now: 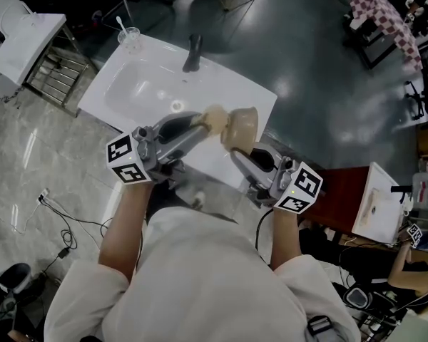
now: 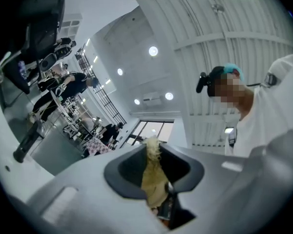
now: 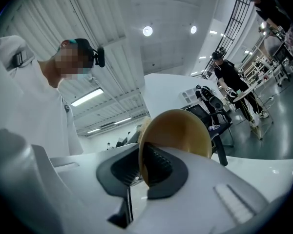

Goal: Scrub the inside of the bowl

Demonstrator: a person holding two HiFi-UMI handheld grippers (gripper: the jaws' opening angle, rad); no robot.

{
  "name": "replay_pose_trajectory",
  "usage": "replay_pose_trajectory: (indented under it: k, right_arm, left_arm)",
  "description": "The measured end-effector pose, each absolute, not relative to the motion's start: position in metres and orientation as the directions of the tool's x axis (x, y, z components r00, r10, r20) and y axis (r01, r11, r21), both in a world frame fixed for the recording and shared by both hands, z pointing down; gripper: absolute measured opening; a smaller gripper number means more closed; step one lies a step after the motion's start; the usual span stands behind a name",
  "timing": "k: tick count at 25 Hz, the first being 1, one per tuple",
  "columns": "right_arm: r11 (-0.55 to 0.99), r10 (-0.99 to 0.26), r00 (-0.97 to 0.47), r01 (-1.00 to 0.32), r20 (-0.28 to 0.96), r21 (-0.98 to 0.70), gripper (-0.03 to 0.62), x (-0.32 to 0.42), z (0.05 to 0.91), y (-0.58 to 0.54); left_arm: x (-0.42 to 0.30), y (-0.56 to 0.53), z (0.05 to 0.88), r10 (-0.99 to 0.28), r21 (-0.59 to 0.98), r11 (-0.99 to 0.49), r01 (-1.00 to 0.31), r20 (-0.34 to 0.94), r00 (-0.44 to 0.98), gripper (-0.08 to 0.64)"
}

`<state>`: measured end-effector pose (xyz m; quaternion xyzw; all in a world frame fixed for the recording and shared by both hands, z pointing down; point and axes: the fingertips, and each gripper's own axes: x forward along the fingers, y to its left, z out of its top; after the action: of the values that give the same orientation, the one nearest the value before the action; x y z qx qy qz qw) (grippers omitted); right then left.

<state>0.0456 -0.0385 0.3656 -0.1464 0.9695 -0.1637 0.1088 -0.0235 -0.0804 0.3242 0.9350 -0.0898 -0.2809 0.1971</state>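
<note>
Left gripper [image 1: 198, 125] clamping scrubber [image 1: 214, 117]; right gripper [image 1: 237, 153] pinching bowl [image 1: 242, 125] rim; scrubber sitting just beside bowl, over sink [image 1: 139, 87].

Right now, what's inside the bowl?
The left gripper's fibrous scrub pad sits at the open side of the bowl, which the right gripper holds by its rim. The inner surface faces away from every view, so residue cannot be seen.

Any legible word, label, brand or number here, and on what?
None legible in any view.
Only black-and-white square patterns, no letters, on the marker cube of the left gripper and that of the right gripper.
No print visible on the tan round bowl, beige fibrous scrubber, white sink.
</note>
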Motion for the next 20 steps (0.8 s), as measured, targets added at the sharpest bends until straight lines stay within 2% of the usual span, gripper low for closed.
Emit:
replay_pose_trajectory:
  k: [4,9,14,20]
  right_arm:
    - [0.907,-0.327,-0.93,-0.259,-0.166,-0.333,0.015,0.05,0.363,-0.038]
    - [0.898,-0.35,-0.924,-0.282,-0.157,-0.337,0.018,0.057,0.366,-0.041]
    - [0.884,-0.375,-0.916,-0.306,-0.145,-0.353,0.015,0.058,0.375,-0.052]
    - [0.889,-0.345,-0.928,-0.275,-0.14,-0.366,0.015,0.051,0.383,-0.046]
  left_arm:
    - [-0.014,-0.081,0.337,-0.284,0.42,-0.903,-0.087,-0.432,0.856,0.08]
    - [-0.004,-0.066,0.352,-0.227,0.417,-0.907,-0.049,-0.388,0.893,0.08]
    - [-0.006,-0.061,0.343,-0.191,0.409,-0.912,0.004,-0.434,0.881,0.08]
    - [-0.012,-0.076,0.337,-0.275,0.453,-0.891,-0.035,-0.477,0.835,0.08]
